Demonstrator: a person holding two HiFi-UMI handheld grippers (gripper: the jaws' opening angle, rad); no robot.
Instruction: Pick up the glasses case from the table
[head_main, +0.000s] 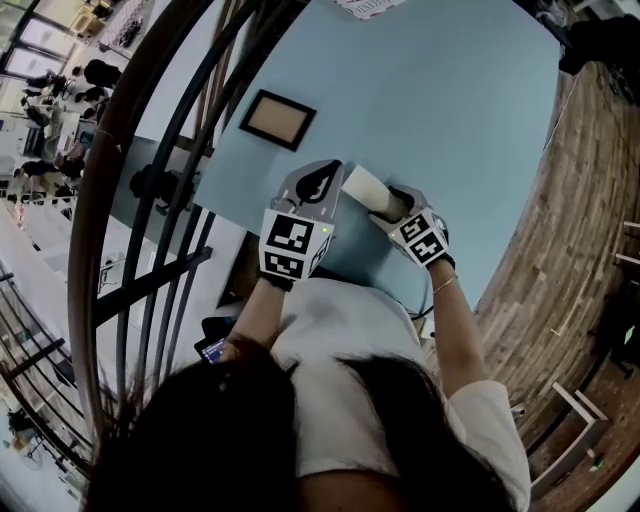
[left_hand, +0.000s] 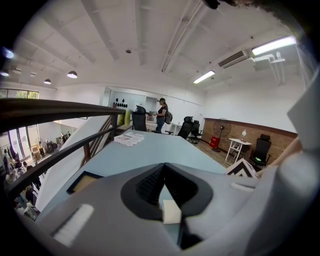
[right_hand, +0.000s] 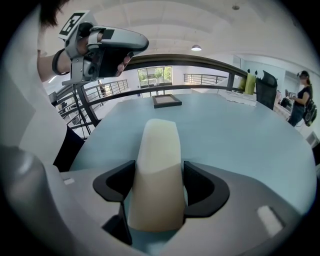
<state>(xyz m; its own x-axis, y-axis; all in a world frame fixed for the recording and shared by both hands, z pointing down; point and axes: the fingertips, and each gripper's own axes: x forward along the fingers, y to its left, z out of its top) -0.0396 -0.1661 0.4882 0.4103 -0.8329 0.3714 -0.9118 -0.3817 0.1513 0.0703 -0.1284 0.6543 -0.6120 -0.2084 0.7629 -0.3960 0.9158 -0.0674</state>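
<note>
In the head view, the cream glasses case (head_main: 366, 188) lies on the light blue table (head_main: 460, 110), a little right of the centre of the frame. The right gripper (head_main: 390, 203) stands around its near end. The left gripper (head_main: 322, 176) hangs just to the left of it, and a dark flat frame (head_main: 277, 119) lies further up and left.

In the left gripper view, the left gripper (left_hand: 164, 165) has its jaws closed together at the tips, with no object between them. Behind it the table (left_hand: 150, 150) goes away to a stack of papers (left_hand: 129, 138).

In the right gripper view, the glasses case (right_hand: 159, 142) fills the lower centre of the frame. It runs lengthwise out between the jaws of the right gripper (right_hand: 159, 169), and the two dark pads lie against its long sides, so I judge that the grip is taken. The case appears to rest on the table (right_hand: 240, 135).

The case looks like a rigid, smooth and light shell with rounded sides. Such a surface can slip, so the hold across the narrow width, near the middle of the length, seems the right place. Moderate pressure should be enough.
</note>
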